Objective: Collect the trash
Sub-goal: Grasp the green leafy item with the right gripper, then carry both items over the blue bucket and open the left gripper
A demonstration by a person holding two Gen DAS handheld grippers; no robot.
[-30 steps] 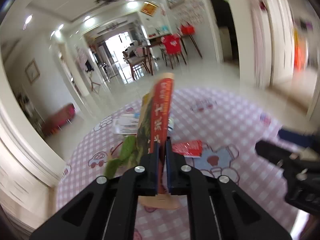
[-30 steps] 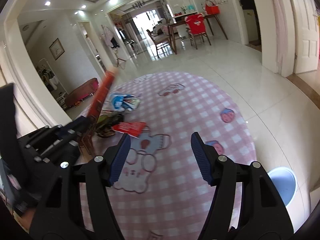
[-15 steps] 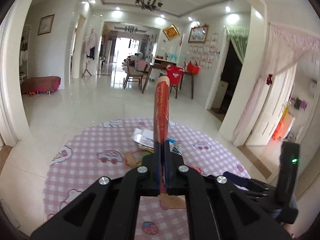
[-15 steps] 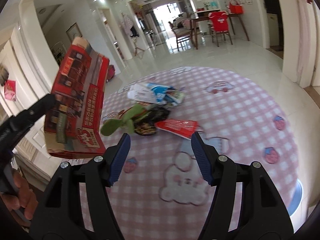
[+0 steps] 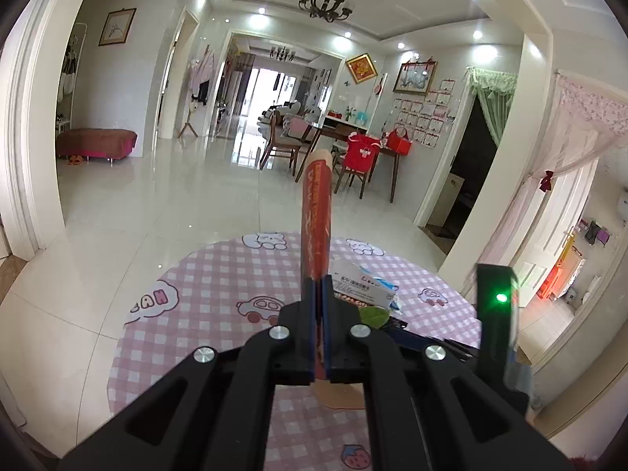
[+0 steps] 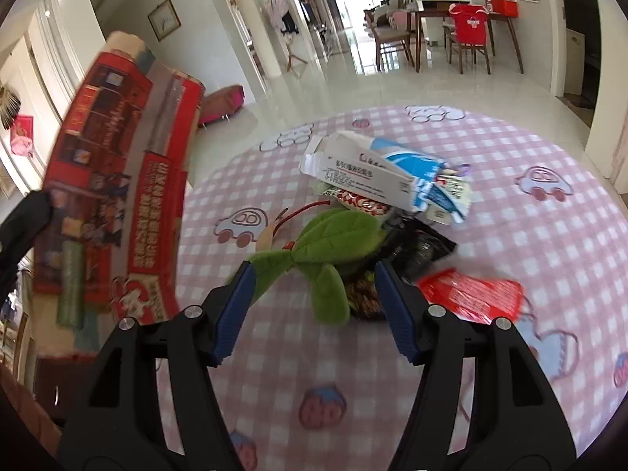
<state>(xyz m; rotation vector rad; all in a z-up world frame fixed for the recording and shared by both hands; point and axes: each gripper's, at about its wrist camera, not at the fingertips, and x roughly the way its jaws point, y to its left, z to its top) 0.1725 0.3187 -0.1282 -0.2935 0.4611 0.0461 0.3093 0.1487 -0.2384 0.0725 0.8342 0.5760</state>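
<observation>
- The left gripper (image 5: 318, 314) sits at the lower centre of its own view, its black jaws clamped tight on a flattened red printed cardboard box (image 5: 315, 212), seen edge-on and rising upright to mid-frame.
- In the right wrist view, that same box (image 6: 114, 196) fills the left side of the frame, its broad printed face showing, held up off the floor above the mat's left edge.
- The right gripper (image 6: 316, 306) sits at the lower centre of its view; its blue-padded fingers (image 6: 231, 314) stand wide apart with nothing between them, poised above the pile.
- A round pink-and-white checked floor mat with cartoon cars and strawberries (image 6: 510, 180) spreads across the middle and right of the right wrist view.
- On the mat at frame centre lies a heap of trash: a white-and-blue torn paper carton (image 6: 376, 172) at the top of the pile, a green leaf-shaped plush piece (image 6: 325, 251) just below it, and a black crinkled wrapper (image 6: 420, 247) to the right of the leaf.
- A red foil packet (image 6: 471, 294) lies at right of centre, just beside the right finger.
- In the left wrist view, the carton (image 5: 365, 284) peeks out just right of the closed jaws.
</observation>
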